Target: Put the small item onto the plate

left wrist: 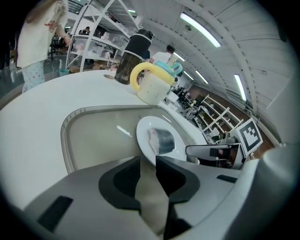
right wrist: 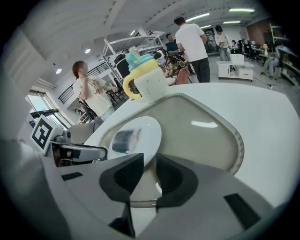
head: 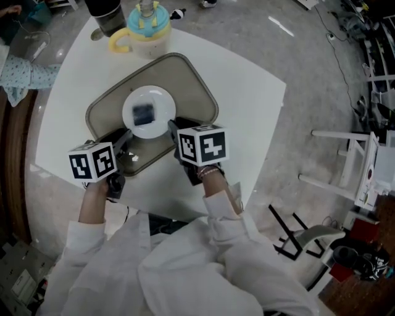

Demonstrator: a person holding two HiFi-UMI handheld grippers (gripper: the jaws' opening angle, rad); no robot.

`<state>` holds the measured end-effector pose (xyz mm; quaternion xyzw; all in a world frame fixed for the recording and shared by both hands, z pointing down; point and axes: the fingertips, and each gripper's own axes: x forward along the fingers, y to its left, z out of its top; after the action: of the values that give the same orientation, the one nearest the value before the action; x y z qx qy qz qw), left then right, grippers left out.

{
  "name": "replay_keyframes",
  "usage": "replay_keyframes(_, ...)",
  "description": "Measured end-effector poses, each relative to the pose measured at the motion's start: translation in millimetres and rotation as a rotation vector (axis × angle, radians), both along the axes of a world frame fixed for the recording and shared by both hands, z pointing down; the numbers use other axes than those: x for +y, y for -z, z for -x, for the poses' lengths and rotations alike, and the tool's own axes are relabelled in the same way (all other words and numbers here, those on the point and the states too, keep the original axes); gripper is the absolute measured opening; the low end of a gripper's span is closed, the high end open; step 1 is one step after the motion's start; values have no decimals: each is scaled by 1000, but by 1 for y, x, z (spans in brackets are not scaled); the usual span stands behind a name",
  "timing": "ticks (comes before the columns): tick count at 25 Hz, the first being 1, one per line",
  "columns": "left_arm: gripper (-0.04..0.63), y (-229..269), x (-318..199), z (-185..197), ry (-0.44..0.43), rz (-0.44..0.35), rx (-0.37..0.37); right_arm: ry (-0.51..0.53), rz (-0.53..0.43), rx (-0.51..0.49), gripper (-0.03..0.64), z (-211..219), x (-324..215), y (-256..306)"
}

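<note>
Dark grey with a paler side, the small item [head: 144, 113] lies on the middle of the white plate [head: 162, 99], a little blurred in the head view but plain in both gripper views. The plate sits inside a beige tray [head: 191, 86] with rounded corners, which rests on a white table [head: 247, 92]. The left gripper [head: 126, 139] is at the plate's near-left rim, low over the tray. Its jaws stand only a narrow slit apart, with bare tray showing through the gap and nothing held. The right gripper [head: 173, 126] is at the plate's right rim, its jaws likewise a narrow slit apart. The rim reaches the mouth of that gap, and no grip on it shows. Each gripper carries a marker cube, the left one [head: 92, 162] over the table's near edge and the right one [head: 202, 145] beside the tray. Beyond the tray's far side stand a cream cup with a yellow handle [head: 148, 28] and, next to it, a dark container [head: 105, 15].
</note>
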<state>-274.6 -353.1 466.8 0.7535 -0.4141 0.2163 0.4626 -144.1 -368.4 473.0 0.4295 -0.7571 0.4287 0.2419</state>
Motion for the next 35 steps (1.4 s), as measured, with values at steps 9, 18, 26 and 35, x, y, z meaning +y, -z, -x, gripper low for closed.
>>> replay_keyframes(9,86,25,17,-4,64,-56,22,-53,-57,-28,71,-19,12,26)
replay_keyframes(18,73,81,57,-63,19,-193,173,58,-197,-170,37,-29,58,81)
replay_keyframes(26,25,106,87,-133,75,-372,315,136,-309,-244,21,-76,104,101)
replay_keyframes(35,12,116,152,-192,28,-408,260,211,-356,-297,15,-114,168,117)
